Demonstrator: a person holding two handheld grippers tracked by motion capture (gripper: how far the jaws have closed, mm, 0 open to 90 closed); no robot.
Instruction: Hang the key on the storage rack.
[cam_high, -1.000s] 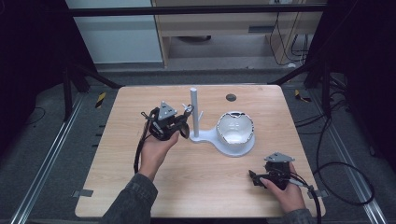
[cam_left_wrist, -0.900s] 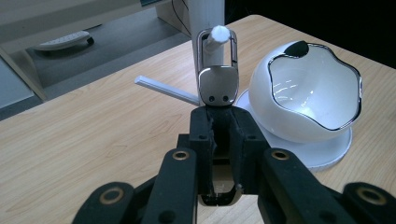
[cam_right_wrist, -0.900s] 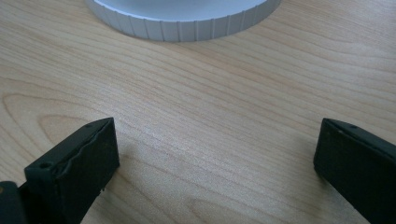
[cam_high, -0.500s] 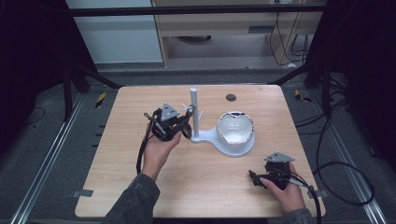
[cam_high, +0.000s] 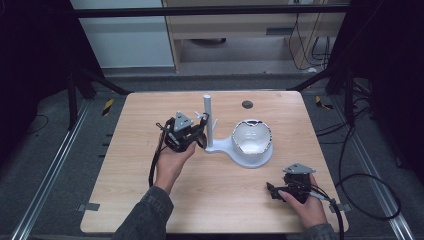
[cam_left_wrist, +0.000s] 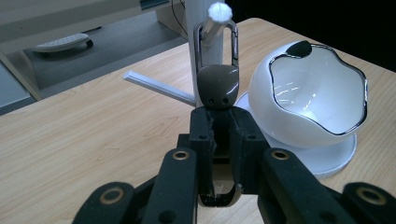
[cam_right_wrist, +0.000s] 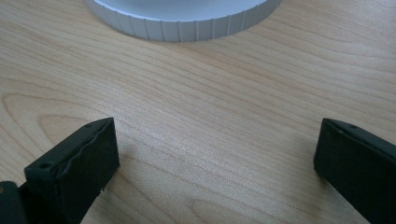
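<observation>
**Left claw clamps a key fob whose clip is hooked on a stand's peg; right claw rests wide open**

On a wooden table (cam_high: 125, 200), the left gripper (cam_left_wrist: 219, 135) has its two black jaws pressed tight on a dark brown key fob (cam_left_wrist: 218, 87). The fob's silver carabiner clip (cam_left_wrist: 216, 42) loops over a white peg (cam_left_wrist: 217, 14) that juts from the upright post of a white stand (cam_high: 208, 122). In the high view this gripper (cam_high: 196, 132) sits just at the post's 9 o'clock, near the table's middle.

A white bowl (cam_high: 252, 139) with a wavy chrome rim sits on the stand's round base, at the post's 3 o'clock.

The right gripper (cam_right_wrist: 215, 154) has its jaws spread wide with only bare wood between them. It lies at the bowl's 5 o'clock, apart from it, near the table's front edge (cam_high: 272, 192).
</observation>
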